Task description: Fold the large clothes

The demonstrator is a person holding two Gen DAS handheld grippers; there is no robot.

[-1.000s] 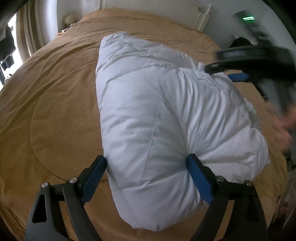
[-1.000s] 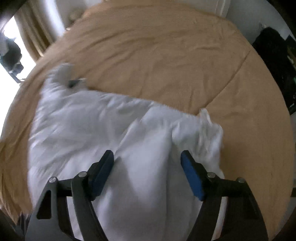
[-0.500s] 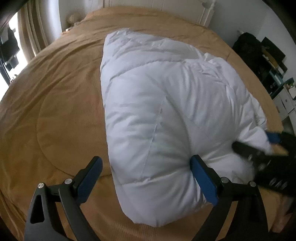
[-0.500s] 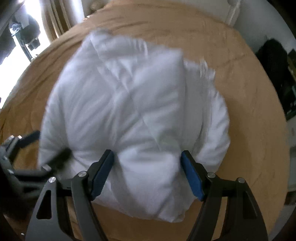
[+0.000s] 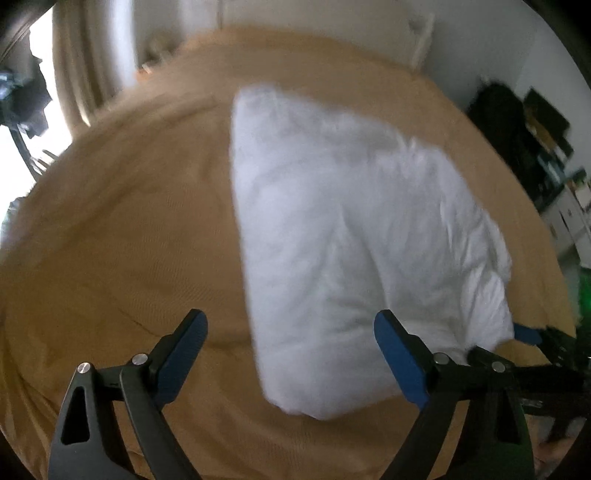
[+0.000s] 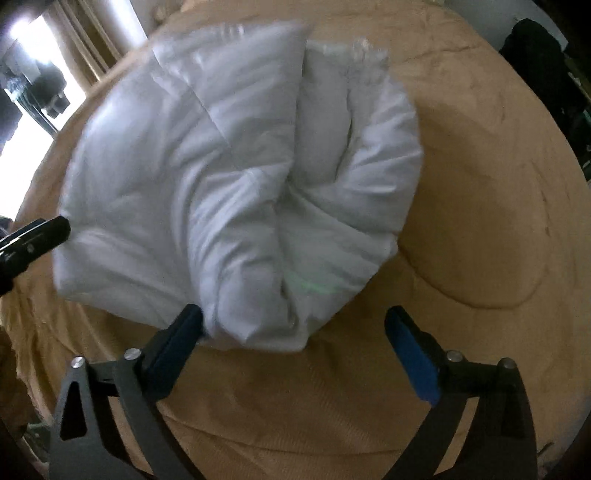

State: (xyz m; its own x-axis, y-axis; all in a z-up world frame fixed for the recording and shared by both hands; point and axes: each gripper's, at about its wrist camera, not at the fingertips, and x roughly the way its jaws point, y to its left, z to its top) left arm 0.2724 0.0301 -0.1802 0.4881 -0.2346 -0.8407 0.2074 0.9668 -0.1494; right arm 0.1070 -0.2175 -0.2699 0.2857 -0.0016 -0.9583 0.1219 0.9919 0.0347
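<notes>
On the tan ribbed bedspread (image 5: 122, 236) lies the white puffy quilted down jacket (image 5: 354, 236), folded into a thick bundle, roughly mid-bed and a bit toward the right side in the left wrist view. Right wrist view shows the folded layers: one flat quilted panel on the left, a rolled, creased part on the right, loose edges bunched at the near end (image 6: 258, 325).

Left gripper (image 5: 291, 354): jaws spread wide, nothing between the blue pads; near corner of the bundle sits in the gap, contact not clear because of blur. Right gripper (image 6: 295, 339): jaws also wide apart, holding nothing; its left blue pad (image 6: 177, 339) is right against the bundle's near edge, its right pad is clear of the fabric over bare bedspread.

Each gripper shows in the other's view: right one at the bundle's far right corner (image 5: 528, 354), left one's black tip at the bundle's left edge (image 6: 40, 236).

White headboard (image 5: 417, 33) at the far end, curtain (image 5: 85, 74) and bright window at left, dark clutter (image 5: 517, 125) at right.
</notes>
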